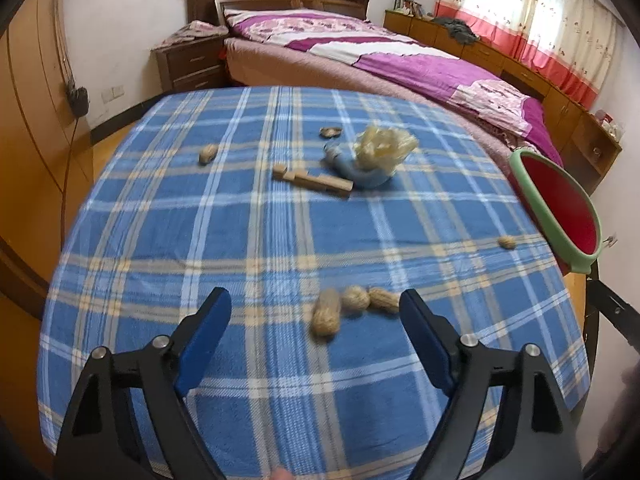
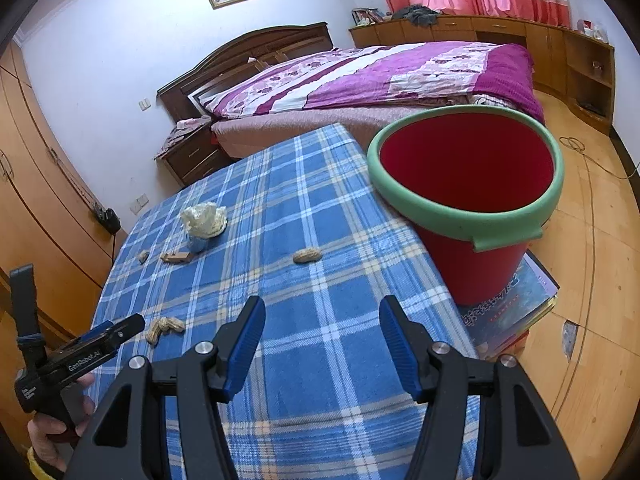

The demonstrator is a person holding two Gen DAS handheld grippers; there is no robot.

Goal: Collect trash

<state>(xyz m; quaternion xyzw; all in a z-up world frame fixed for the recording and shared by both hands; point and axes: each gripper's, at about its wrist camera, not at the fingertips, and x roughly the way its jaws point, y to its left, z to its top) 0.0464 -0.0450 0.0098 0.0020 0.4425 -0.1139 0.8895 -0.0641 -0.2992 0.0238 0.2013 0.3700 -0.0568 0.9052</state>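
Observation:
A table under a blue plaid cloth (image 1: 260,240) carries trash. Three peanuts (image 1: 352,306) lie just ahead of my open, empty left gripper (image 1: 316,306), which also shows in the right wrist view (image 2: 120,332). Farther off lie a wooden block (image 1: 312,179), a crumpled yellowish wrapper on a blue piece (image 1: 380,152), a peanut (image 1: 208,153), a shell (image 1: 330,132) and a lone peanut (image 2: 307,256). A red bucket with a green rim (image 2: 468,200) stands off the table's right side. My right gripper (image 2: 322,320) is open and empty above the cloth.
The bucket stands on a stack of books (image 2: 516,300) beside the table. A bed with a purple quilt (image 2: 380,76) is behind the table. Wooden wardrobes (image 2: 36,184) run along the left and low cabinets (image 2: 560,48) along the far wall.

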